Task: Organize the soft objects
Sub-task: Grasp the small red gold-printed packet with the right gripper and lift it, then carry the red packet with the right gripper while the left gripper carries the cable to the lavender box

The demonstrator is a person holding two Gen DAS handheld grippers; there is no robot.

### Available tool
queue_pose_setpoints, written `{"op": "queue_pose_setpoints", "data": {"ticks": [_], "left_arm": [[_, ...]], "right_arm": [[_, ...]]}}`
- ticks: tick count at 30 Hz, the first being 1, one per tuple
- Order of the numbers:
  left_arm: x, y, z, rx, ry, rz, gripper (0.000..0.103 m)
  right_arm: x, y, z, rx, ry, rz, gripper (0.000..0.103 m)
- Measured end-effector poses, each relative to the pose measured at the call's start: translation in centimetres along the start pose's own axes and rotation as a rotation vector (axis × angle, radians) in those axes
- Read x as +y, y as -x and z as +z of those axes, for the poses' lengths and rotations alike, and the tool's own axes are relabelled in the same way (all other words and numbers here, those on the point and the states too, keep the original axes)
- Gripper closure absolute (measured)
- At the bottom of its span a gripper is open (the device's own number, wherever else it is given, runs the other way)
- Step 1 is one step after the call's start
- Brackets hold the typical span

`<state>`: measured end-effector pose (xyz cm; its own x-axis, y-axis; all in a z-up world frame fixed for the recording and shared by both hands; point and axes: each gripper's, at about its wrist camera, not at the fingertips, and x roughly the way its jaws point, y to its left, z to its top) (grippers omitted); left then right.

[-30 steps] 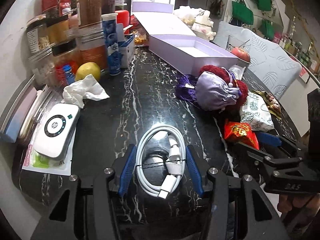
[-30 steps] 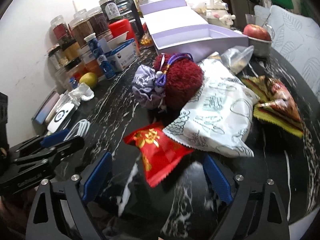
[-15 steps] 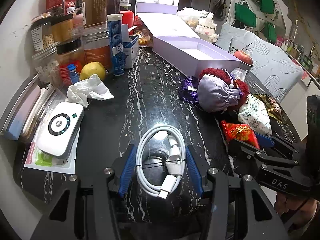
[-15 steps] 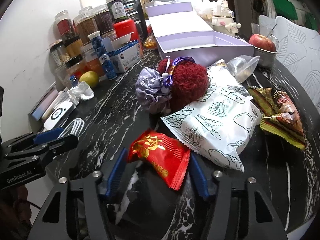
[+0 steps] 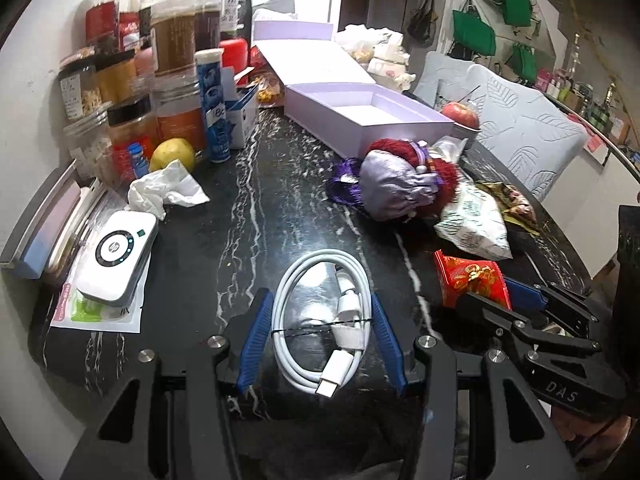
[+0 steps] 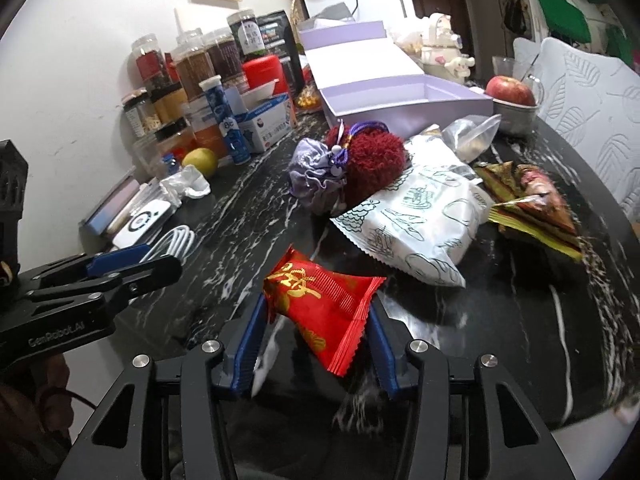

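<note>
My left gripper [image 5: 320,340] is shut on a coiled white cable [image 5: 320,320], its blue pads touching the coil on both sides, on the black marble table [image 5: 248,220]. My right gripper [image 6: 316,344] is shut on a red snack packet [image 6: 320,300] and holds it just above the table; it also shows in the left wrist view [image 5: 472,280]. A lilac satin pouch [image 6: 316,172], a dark red fuzzy ball [image 6: 372,160], a white printed bag [image 6: 416,220] and a striped packet [image 6: 532,204] lie beyond it. An open lilac box [image 5: 368,116] stands at the back.
Jars and bottles [image 5: 172,80] crowd the back left, with a lemon [image 5: 172,154], a crumpled tissue [image 5: 164,190] and a white device [image 5: 116,256]. An apple in a metal bowl [image 6: 510,94] stands at the back right. A padded chair [image 5: 524,132] stands beside the table.
My right gripper has closed on the red packet and lifted it slightly. My left gripper has kept its hold on the cable and risen a little.
</note>
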<state>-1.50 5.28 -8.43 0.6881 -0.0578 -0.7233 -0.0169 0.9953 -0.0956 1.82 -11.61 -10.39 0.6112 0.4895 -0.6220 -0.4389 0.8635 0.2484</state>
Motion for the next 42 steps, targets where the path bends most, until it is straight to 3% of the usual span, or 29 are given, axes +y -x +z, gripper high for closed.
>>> {"op": "queue_pose_setpoints", "data": {"ticks": [11,22,36,42], "left_arm": [[-3.2,3.1,1.5,-0.1,-0.073,-0.037,0.053],[-5.7,5.1,5.8,-0.213,-0.13,-0.063,0.053],[-6.9,4.0,14.8,-0.33,-0.181,-0.037,0.053],[-6.6,0.8,19.1,-0.311,-0.182,-0.072,0.053]], "right_arm": [[-0.5,5.6,0.7,-0.109,0.003,-0.019,0.055],[-1.3,9.2,5.4,-0.211,0.055,-0.015,0.055],[-3.1,7.8,14.2,-0.277,0.12,-0.015,0.055],[-4.2,5.3,18.1,-0.266,0.131,-0.015,0.055]]}}
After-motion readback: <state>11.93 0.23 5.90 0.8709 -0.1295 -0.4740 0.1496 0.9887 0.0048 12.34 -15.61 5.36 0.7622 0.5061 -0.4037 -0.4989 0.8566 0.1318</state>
